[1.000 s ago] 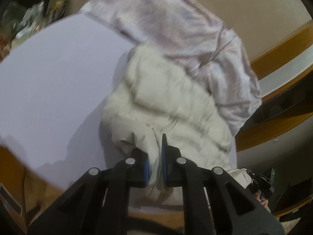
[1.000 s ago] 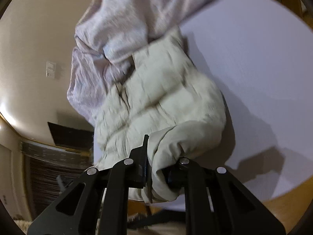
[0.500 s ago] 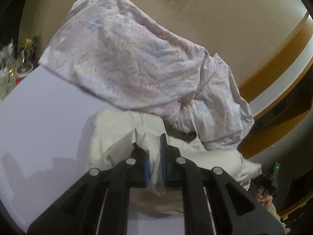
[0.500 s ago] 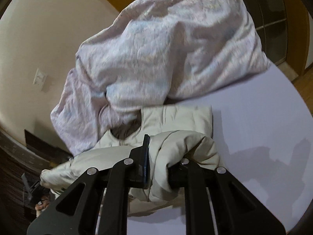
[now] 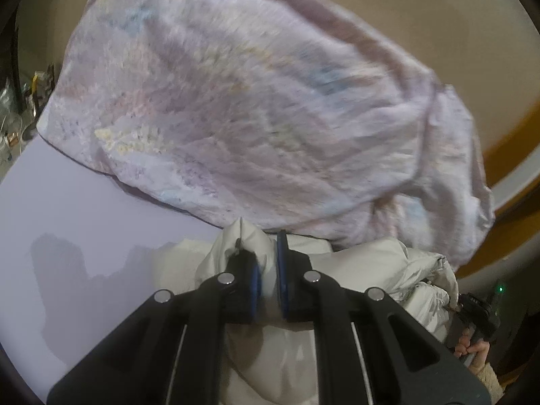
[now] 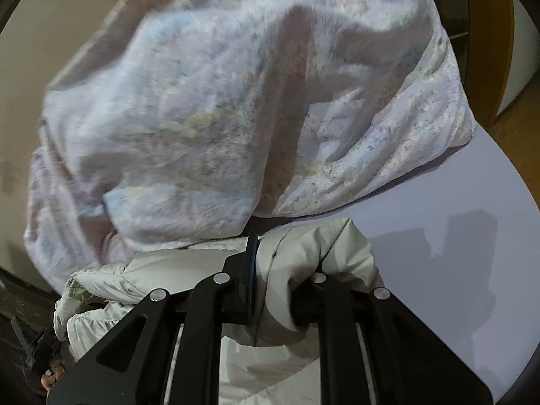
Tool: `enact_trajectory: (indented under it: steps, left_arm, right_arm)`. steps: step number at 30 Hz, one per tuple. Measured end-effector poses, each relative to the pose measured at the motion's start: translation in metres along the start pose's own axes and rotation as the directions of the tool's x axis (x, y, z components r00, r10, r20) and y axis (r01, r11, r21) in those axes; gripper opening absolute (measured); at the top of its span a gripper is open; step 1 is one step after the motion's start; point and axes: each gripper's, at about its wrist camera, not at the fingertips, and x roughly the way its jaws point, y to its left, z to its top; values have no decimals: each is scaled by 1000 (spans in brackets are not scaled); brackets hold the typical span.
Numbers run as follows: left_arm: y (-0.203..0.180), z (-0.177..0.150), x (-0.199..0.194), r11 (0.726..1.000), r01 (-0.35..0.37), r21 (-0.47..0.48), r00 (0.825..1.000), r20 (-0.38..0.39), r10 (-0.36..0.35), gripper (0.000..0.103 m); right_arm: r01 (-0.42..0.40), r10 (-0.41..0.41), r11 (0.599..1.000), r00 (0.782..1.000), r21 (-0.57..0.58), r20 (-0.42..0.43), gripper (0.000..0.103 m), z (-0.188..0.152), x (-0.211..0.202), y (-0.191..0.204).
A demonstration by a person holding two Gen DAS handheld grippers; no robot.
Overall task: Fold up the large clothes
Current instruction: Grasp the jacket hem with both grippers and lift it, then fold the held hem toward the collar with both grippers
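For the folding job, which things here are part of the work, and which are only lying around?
Part of the job:
- cream padded jacket, pinched at two places
- left gripper, shut on the jacket
- right gripper, shut on the jacket
- pale table under it

Lying about:
- floral quilt, heaped behind the jacket
- clutter at the far left edge, too blurred to name

A pale lilac worktop (image 5: 77, 209) is seen under everything, with shadows cast on it. A beige wall (image 5: 438, 27) is behind, wood trim (image 5: 506, 131) runs along it, and some blurry clutter (image 5: 20, 101) is piled far left.
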Motion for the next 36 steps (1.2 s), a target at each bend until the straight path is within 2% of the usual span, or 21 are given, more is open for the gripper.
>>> enact_trajectory:
  steps: [2,6,9,11,14,16,17,18,19,21,25,28,31,32,33,34,36]
  left_arm:
    - [6,3,19,999,-28,-17,999,-20,27,10]
    - [13,4,42,998,-59,-33,997,-52,57,14]
    - [14,5,52,997,-66,-42,995,-77,63,15]
    - [13,8,53,998,-57,-41,994,-92,53,19]
    - [9,13,46,999,-24,-40,994,-106,20,37]
    - [2,17,34,1000,-7,-24,996,-90,4,62]
    - [-3,19,25,1000,-14,-5,998,-69,13,70]
    - [-7,20,19,1000,-26,13,999,-47,26,84]
    - [-13,21,12,999,-39,38,999,-17,40,87]
    - [-25,21,5,996,-41,82,999,-4,42,87]
    - [-43,11,12,981,-76,181,996,-31,82,85]
    - [-54,-4,26,964,-108,244,990,-57,125,79]
    - [-61,-21,36,940,-152,306,982,-64,179,79]
    - [-63,-26,40,933,-165,319,979,-65,195,79]
    - [-64,-30,45,926,-181,331,974,-67,214,79]
    - [-65,-33,48,921,-193,337,972,-65,228,79]
    - [-66,-36,52,914,-216,344,967,-51,248,79]
  right_arm:
    - [31,-31,999,999,15,-15,15,0,14,1]
    - [47,-39,996,995,81,-90,32,1,38,-5]
    - [21,-3,990,992,141,-129,35,6,39,-17]
    - [-18,40,983,992,185,-116,38,9,29,-26]
    - [-81,96,973,994,215,-58,47,12,2,-35]
    - [-88,93,979,996,186,-16,56,12,-14,-31]
    - [-83,82,984,997,156,14,58,9,-23,-27]
    - [-82,78,988,996,127,40,61,6,-30,-23]
    - [-85,80,991,996,104,47,61,3,-32,-20]
    - [-97,96,994,995,45,26,61,-3,-27,-6]
    - [-112,101,989,989,-101,-109,60,-39,0,28]
    - [-119,92,983,979,-141,-183,60,-58,20,50]
    - [-95,52,979,972,-179,-231,58,-74,39,63]
    - [-75,24,976,971,-204,-238,55,-78,45,67]
    - [-43,-16,970,971,-238,-240,45,-84,53,73]
    - [-26,-35,967,971,-255,-235,41,-86,58,76]
    - [-17,-41,964,977,-266,-210,18,-88,64,83]
